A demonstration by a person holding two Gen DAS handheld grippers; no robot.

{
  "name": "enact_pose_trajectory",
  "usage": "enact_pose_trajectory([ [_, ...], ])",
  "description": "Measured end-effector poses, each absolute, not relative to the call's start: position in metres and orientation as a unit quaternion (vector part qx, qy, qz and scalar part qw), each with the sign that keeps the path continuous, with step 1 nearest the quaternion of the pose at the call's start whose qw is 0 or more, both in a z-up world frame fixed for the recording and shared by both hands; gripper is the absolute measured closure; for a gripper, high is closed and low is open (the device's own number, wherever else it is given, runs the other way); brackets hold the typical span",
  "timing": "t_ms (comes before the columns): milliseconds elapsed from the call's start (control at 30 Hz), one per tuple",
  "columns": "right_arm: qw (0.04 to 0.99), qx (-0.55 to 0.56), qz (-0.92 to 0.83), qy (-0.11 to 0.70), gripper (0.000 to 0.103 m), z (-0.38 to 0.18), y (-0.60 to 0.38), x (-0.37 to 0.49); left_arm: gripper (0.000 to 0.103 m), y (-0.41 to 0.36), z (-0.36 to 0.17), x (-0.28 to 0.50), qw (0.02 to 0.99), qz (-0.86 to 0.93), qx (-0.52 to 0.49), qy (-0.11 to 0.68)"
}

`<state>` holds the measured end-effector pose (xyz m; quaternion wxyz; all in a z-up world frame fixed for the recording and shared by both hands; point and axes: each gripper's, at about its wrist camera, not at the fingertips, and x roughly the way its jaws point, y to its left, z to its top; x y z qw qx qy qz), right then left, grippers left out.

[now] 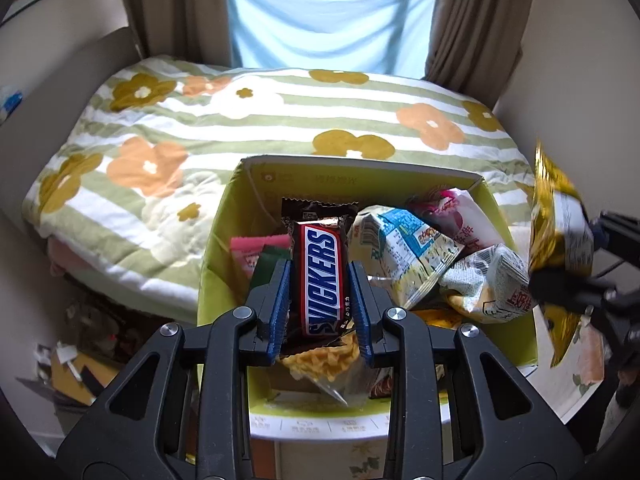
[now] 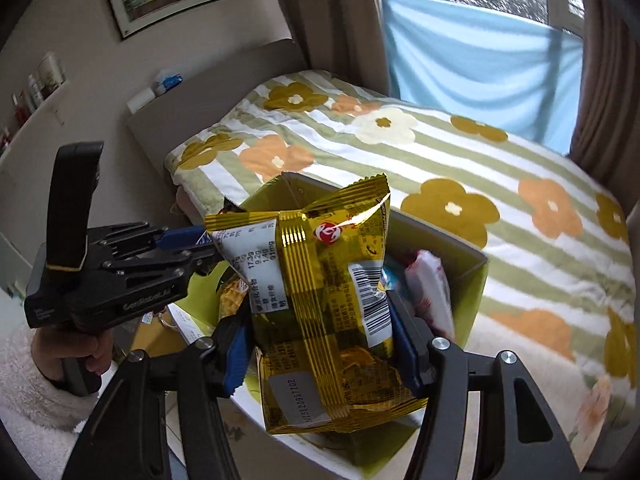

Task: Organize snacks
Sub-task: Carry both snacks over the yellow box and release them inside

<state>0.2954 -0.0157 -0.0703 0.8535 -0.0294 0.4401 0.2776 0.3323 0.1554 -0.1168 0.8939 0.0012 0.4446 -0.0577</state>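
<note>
The left gripper is clamped on a Snickers bar, its two blue pads pressed against the bar's long sides at nine and three o'clock, with the wrapper running lengthwise between the fingers toward twelve o'clock. The bar hangs over the open green cardboard box, which stands against the edge of a bed covered by a striped floral blanket. Inside the box, at two o'clock from the bar, lie crumpled pale snack bags and a pink-and-white packet; at ten o'clock sits a small pink sachet, and at six o'clock, just below the bar, a clear bag of yellow ridged crisps. The right gripper is closed on a gold foil snack bag, the blue pads squeezing its lower half from the nine and three o'clock sides, so the bag stands upright between the fingers with its crimped top toward twelve o'clock and its barcode facing the camera. This bag is held over the same box, whose far rim shows behind it. In the right wrist view the left gripper appears at nine o'clock from the gold bag, its fingertips reaching to the bag's left edge, held by a hand emerging from a fluffy white sleeve.
</note>
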Motion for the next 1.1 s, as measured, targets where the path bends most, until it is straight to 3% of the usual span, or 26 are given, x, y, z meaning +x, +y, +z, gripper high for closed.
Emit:
enact_pose_trajectory([
  [100, 0.852, -0.028, 0.263, 0.452, 0.048, -0.078, -0.016, 0.293, 0.074, 0.155, -0.121, 0.342, 0.889, -0.067, 0.010, 0.453],
  [167, 0.850, -0.025, 0.262, 0.456, 0.048, -0.082, -0.019, 0.291, 0.048, 0.155, -0.125, 0.347, 0.885, -0.058, 0.021, 0.461],
  [200, 0.849, -0.024, 0.263, 0.457, 0.048, -0.085, -0.019, 0.291, 0.012, 0.159, -0.126, 0.348, 0.886, -0.052, 0.020, 0.459],
  [233, 0.848, -0.023, 0.263, 0.459, 0.048, -0.087, -0.020, 0.290, 0.001, 0.163, -0.124, 0.345, 0.892, -0.050, 0.012, 0.450],
  [700, 0.842, -0.074, 0.269, 0.462, 0.046, -0.105, 0.003, 0.288, 0.000, 0.201, -0.105, 0.324, 0.903, -0.017, -0.026, 0.428],
  [733, 0.841, -0.072, 0.270, 0.463, 0.043, -0.108, 0.005, 0.289, 0.000, 0.202, -0.106, 0.324, 0.903, -0.018, -0.028, 0.428],
  [767, 0.840, -0.068, 0.272, 0.464, 0.031, -0.110, 0.006, 0.289, 0.000, 0.203, -0.107, 0.323, 0.903, -0.018, -0.030, 0.428],
  [800, 0.843, -0.065, 0.271, 0.460, 0.011, -0.111, 0.007, 0.289, 0.000, 0.203, -0.108, 0.323, 0.902, -0.020, -0.033, 0.429],
  [833, 0.849, -0.064, 0.268, 0.451, 0.003, -0.111, 0.007, 0.286, 0.000, 0.203, -0.110, 0.323, 0.901, -0.022, -0.034, 0.432],
  [1100, 0.867, -0.061, 0.242, 0.431, 0.001, -0.111, 0.005, 0.277, 0.000, 0.198, -0.131, 0.324, 0.890, -0.040, -0.029, 0.454],
])
